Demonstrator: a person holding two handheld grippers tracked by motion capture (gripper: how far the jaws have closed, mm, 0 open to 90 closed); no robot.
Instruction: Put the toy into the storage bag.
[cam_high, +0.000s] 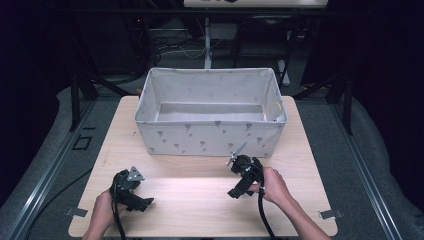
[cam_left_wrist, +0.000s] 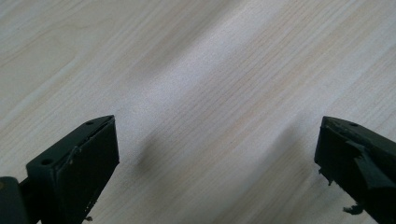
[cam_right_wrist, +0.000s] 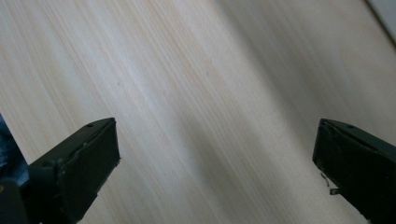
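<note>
High view: left claw (cam_high: 145, 202) and right claw (cam_high: 235, 192) gape wide over table (cam_high: 200, 200).

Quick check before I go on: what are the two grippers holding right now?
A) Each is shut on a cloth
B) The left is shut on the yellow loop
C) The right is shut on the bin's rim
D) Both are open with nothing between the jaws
D: the left gripper and the right gripper each show jaws spread wide with bare wooden table between them, short of the fabric bin.
</note>
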